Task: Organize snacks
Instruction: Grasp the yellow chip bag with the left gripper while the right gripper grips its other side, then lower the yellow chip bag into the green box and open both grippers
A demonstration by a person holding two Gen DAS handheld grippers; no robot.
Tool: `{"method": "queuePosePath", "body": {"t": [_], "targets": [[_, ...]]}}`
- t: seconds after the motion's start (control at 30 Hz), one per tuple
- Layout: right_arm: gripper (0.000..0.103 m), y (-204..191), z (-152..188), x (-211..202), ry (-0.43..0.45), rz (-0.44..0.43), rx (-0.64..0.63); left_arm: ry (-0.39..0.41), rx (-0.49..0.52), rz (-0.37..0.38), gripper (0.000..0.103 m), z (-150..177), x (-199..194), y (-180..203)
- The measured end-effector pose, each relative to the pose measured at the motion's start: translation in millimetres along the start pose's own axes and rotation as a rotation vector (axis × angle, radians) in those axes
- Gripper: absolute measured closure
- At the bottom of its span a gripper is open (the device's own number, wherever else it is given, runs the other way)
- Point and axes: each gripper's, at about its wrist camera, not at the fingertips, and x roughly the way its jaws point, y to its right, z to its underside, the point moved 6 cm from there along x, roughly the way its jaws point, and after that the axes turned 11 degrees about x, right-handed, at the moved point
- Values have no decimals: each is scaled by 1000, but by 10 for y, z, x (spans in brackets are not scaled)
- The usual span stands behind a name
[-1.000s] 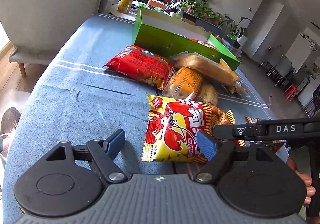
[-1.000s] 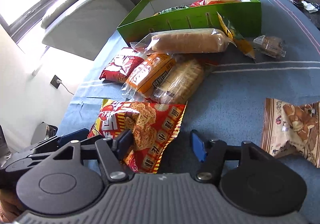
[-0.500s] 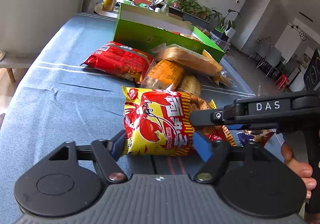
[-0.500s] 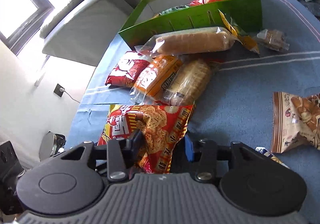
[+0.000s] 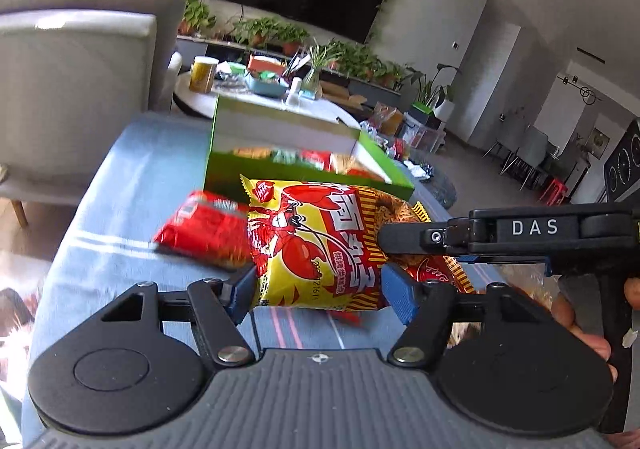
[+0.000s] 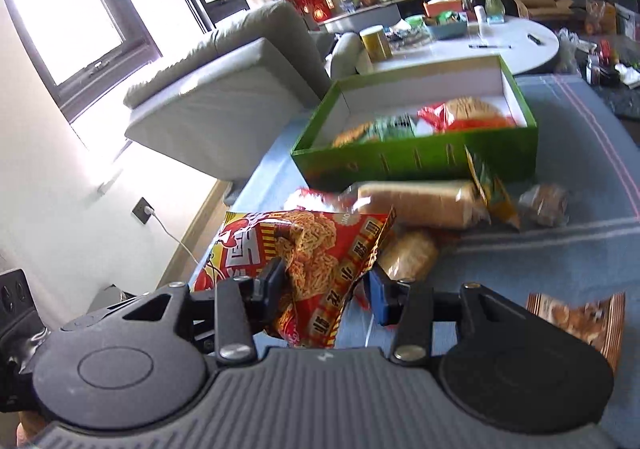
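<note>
A yellow and red lobster snack bag (image 5: 316, 245) is lifted off the blue tablecloth. My left gripper (image 5: 316, 289) is shut on its near end. My right gripper (image 6: 326, 285) is shut on the bag's other end (image 6: 316, 261) and shows from the side in the left wrist view (image 5: 500, 237). The green box (image 6: 416, 157) stands behind, open, with several snacks inside; it also shows in the left wrist view (image 5: 288, 169).
On the cloth lie a red bag (image 5: 204, 229), a bread loaf bag (image 6: 416, 205), a smaller bread pack (image 6: 408, 253), a yellow-green packet (image 6: 492, 189), a small brown pack (image 6: 544, 205) and a brown snack bag (image 6: 580, 321). A grey sofa (image 6: 224, 89) stands to the left.
Both grippers closed on the lobster snack bag and lifted it off the cloth. The views tilted up toward the green box.
</note>
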Motion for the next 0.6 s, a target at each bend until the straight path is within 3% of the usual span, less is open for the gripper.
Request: {"method": "queuePosePath", "body": {"t": [0.23, 0.6], "targets": [[40, 43, -444, 110, 37, -14, 4, 29, 29, -14, 40, -390, 328, -68], [39, 219, -983, 592, 36, -10, 40, -6, 44, -54, 40, -789, 991, -337]]}}
